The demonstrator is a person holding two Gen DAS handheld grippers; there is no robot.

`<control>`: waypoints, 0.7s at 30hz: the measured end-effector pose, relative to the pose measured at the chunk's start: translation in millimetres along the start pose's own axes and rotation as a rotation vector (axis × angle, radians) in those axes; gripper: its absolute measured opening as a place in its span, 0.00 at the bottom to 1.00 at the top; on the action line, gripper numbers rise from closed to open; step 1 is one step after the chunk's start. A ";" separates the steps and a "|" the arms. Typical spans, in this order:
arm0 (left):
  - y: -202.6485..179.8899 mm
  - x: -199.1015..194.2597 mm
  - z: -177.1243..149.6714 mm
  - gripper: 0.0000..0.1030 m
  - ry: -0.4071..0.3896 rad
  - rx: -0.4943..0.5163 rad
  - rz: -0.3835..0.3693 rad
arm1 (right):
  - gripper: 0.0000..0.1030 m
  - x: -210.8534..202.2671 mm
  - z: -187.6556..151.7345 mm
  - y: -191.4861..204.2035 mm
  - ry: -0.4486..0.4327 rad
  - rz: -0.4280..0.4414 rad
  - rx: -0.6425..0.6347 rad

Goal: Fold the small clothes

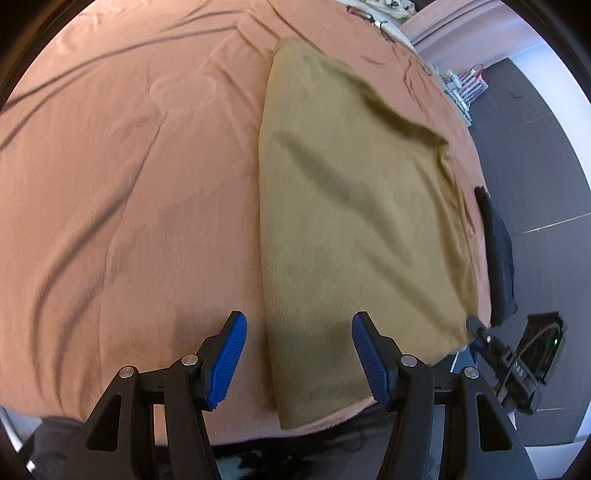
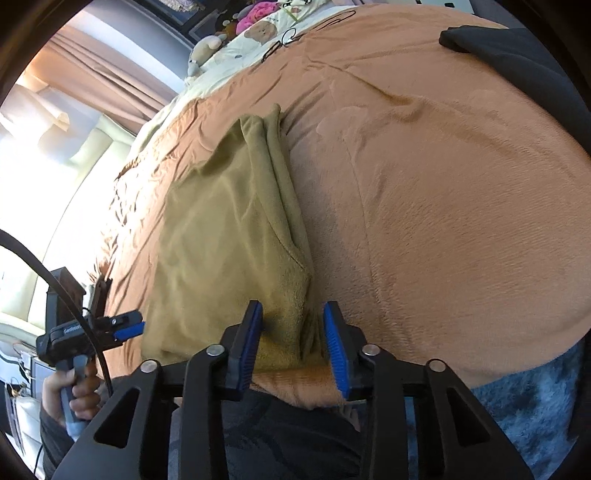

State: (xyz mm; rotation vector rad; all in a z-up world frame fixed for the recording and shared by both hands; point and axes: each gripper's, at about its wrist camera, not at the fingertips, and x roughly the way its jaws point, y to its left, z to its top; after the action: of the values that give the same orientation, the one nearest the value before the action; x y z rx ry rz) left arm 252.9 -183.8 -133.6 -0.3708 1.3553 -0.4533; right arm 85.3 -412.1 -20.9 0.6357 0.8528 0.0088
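Right wrist view shows your right claw (image 2: pixel 293 347) straddling the near right corner of the olive-green garment (image 2: pixel 229 236), its blue pads standing apart on either side of a bunched thickness of cloth; you cannot tell from here whether they press on it, though they look parted rather than clamped. The garment lies lengthwise near the front edge of the bed, on the salmon fleece blanket (image 2: pixel 443 206), already folded over on itself along its right side, which is likely why you work at a corner where the layers meet.

From the left wrist view, your left claw (image 1: pixel 299 354) hangs open over the garment's (image 1: pixel 354 206) other long edge near the same front edge, nothing between its fingers, apparently placed to take the matching corner.

A dark garment (image 1: pixel 498 266) lies at the bed's right edge, well clear of the olive one. Stuffed toys (image 2: pixel 255 18) and a cream bear-print quilt (image 2: pixel 266 40) sit at the far end. Nothing blocks either claw.
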 end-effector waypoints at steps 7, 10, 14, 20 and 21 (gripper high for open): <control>-1.6 4.0 -15.4 0.47 0.036 0.000 -0.026 | 0.29 0.2 -2.9 7.1 0.018 -0.025 -0.018; -5.1 3.0 -18.5 0.34 0.036 0.024 0.002 | 0.29 -1.1 0.0 11.3 0.021 -0.025 -0.032; -0.7 -0.8 -20.2 0.12 0.020 0.035 0.006 | 0.29 -0.6 4.9 15.3 0.021 -0.028 -0.037; 8.9 -9.2 -25.5 0.10 0.022 0.042 -0.003 | 0.29 4.6 6.1 18.9 0.033 -0.035 -0.048; 10.1 -10.0 -25.8 0.10 0.022 0.042 -0.003 | 0.29 6.5 6.0 17.9 0.036 -0.035 -0.043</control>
State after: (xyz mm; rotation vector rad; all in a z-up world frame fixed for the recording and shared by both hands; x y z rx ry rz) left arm 227.0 -169.9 -135.0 -0.3343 1.3649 -0.4891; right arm 98.1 -398.9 -13.1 0.5816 0.8957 0.0070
